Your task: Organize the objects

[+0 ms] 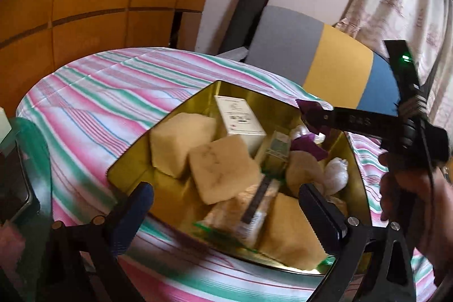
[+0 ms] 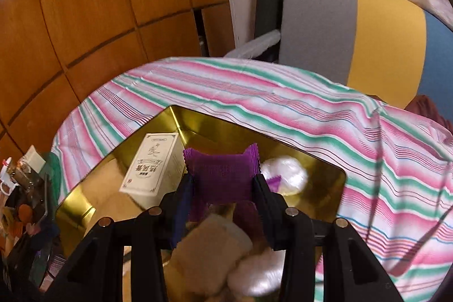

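Note:
A gold tin (image 1: pixel 127 160) (image 2: pixel 73 203) lies on the striped cloth, filled with tan wrapped blocks (image 1: pixel 223 171), a cream carton (image 1: pixel 240 120) (image 2: pixel 153 171), white wrapped sweets (image 1: pixel 335 171) (image 2: pixel 286 174) and another purple packet (image 1: pixel 308 146). My right gripper (image 2: pixel 223 183) is shut on a purple packet (image 2: pixel 222 174) and holds it over the tin. In the left wrist view that gripper (image 1: pixel 310 118) reaches in from the right above the tin's far right part, held by a person's hand (image 1: pixel 410 188). My left gripper (image 1: pixel 226 203) stands open above the tin's near side, nothing between its fingers.
The striped tablecloth (image 1: pixel 93 98) (image 2: pixel 283 104) covers the table. A grey, yellow and blue chair back (image 1: pixel 325 58) (image 2: pixel 354 27) stands behind it. Wooden panels (image 2: pixel 85 4) fill the left. Small cluttered items (image 2: pixel 19 203) sit at the left edge.

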The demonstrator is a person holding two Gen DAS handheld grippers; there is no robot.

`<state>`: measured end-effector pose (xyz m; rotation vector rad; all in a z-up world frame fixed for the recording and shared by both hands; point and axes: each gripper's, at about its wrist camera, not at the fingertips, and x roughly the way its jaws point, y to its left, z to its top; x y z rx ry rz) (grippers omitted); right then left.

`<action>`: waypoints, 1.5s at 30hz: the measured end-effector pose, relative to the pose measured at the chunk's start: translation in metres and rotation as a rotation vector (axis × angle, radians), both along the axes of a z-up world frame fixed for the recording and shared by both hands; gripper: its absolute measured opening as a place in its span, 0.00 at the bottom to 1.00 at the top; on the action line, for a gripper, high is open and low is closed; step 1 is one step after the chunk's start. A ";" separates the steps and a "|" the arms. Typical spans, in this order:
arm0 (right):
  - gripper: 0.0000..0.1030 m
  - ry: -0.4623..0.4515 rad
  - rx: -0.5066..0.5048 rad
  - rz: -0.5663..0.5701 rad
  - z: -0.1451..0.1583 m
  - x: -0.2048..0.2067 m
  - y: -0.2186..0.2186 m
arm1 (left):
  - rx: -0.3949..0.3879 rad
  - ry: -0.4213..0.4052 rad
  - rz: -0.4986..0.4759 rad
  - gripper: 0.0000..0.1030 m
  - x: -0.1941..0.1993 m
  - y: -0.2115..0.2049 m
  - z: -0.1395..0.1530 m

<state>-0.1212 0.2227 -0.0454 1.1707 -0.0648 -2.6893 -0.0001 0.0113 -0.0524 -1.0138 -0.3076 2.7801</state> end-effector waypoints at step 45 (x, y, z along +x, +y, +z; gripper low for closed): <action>0.46 0.030 0.082 -0.172 0.019 0.098 -0.017 | -0.104 -0.066 0.097 1.00 0.003 -0.010 0.027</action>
